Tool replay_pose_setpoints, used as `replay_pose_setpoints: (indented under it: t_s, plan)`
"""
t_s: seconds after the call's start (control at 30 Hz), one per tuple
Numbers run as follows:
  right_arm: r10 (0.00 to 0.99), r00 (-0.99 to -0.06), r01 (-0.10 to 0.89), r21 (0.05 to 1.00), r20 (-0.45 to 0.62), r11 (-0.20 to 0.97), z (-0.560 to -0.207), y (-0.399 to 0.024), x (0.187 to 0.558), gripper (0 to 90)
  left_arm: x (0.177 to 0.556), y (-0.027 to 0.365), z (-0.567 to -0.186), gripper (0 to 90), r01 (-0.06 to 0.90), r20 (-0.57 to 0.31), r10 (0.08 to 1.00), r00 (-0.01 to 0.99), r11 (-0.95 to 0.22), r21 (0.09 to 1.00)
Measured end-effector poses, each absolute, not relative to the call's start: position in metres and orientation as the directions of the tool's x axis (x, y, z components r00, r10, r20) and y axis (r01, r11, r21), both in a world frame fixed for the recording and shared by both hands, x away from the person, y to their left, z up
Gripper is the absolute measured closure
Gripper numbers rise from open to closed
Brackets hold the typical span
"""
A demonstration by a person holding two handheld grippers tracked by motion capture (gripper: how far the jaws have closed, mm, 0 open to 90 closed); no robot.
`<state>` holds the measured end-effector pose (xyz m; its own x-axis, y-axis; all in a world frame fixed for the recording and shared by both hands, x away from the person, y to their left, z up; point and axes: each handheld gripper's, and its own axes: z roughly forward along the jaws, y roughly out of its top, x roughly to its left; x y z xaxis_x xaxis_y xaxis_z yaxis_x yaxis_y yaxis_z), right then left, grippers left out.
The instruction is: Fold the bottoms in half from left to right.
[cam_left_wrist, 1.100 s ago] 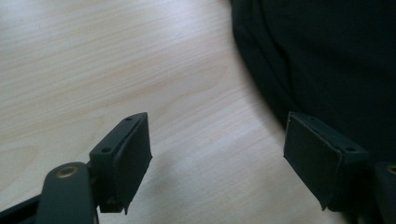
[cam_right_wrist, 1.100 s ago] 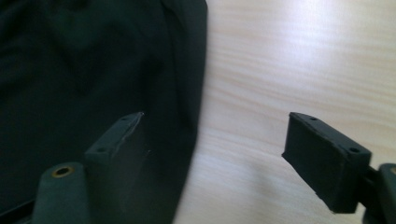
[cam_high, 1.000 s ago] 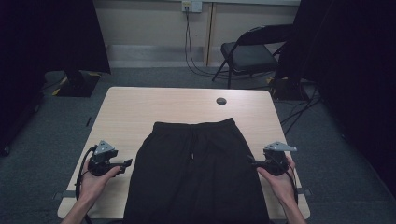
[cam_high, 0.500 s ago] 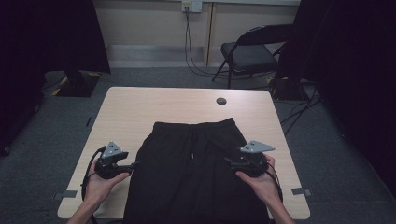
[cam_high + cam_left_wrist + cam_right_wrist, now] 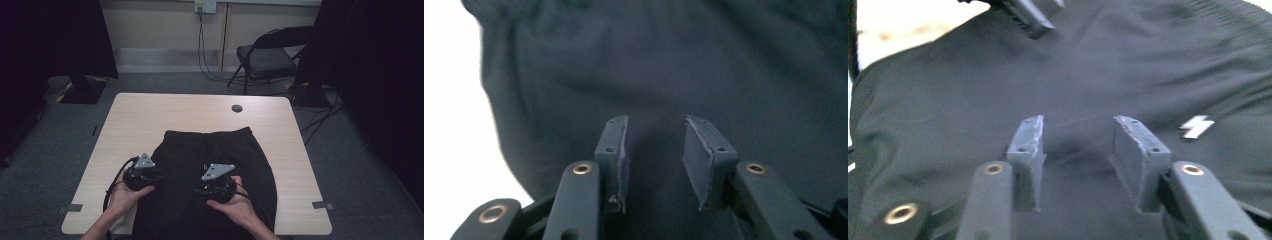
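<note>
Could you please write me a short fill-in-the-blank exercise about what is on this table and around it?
1. The garment spread on the table is a pair of black ____.
2. The small white logo on the fabric appears in the ____ gripper view.
3. Beyond the far edge of the table stands a folding ____.
4. The small dark round cap lies near the table's ____ edge.

Missing words: shorts; right; chair; far
</note>
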<state>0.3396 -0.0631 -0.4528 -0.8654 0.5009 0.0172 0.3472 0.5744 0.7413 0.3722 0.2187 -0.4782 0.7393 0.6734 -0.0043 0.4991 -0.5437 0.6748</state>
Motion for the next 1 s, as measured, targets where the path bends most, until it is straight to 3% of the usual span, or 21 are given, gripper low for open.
replay_pose_setpoints:
  t_s: [0.13, 0.37, 0.57, 0.9, 0.93, 0.97, 1.0]
  plan:
    - [0.469, -0.882, 0.351, 0.714, 0.036, 0.606, -0.473, -0.051, 0.337, 61.8, 0.372, 0.218, -0.483, 63.1, 0.512, -0.013, 0.671, 0.742, -0.554, 0.656]
    - [0.471, -0.881, 0.366, 0.685, 0.038, 0.63, -0.49, -0.055, 0.335, 61.6, 0.369, 0.215, -0.485, 57.7, 0.526, -0.018, 0.684, 0.729, -0.544, 0.654]
    - [0.483, -0.876, 0.35, 0.696, 0.005, 0.627, -0.492, -0.085, 0.334, 61.4, 0.362, 0.208, -0.487, 48.8, 0.523, -0.01, 0.69, 0.724, -0.539, 0.661]
    - [0.493, -0.87, 0.36, 0.693, 0.007, 0.624, -0.492, -0.122, 0.325, 61.2, 0.342, 0.191, -0.484, 47.6, 0.523, -0.021, 0.663, 0.748, -0.57, 0.634]
    - [0.496, -0.868, 0.369, 0.685, 0.012, 0.628, -0.49, -0.123, 0.325, 59.5, 0.345, 0.192, -0.483, 48.9, 0.528, -0.028, 0.668, 0.744, -0.561, 0.638]
    - [0.505, -0.863, 0.379, 0.671, 0.008, 0.637, -0.489, -0.12, 0.325, 49.5, 0.349, 0.195, -0.484, 50.4, 0.542, -0.047, 0.677, 0.735, -0.543, 0.641]
    - [0.506, -0.863, 0.386, 0.665, 0.015, 0.639, -0.487, -0.117, 0.324, 48.5, 0.358, 0.203, -0.484, 50.5, 0.562, -0.07, 0.693, 0.717, -0.516, 0.647]
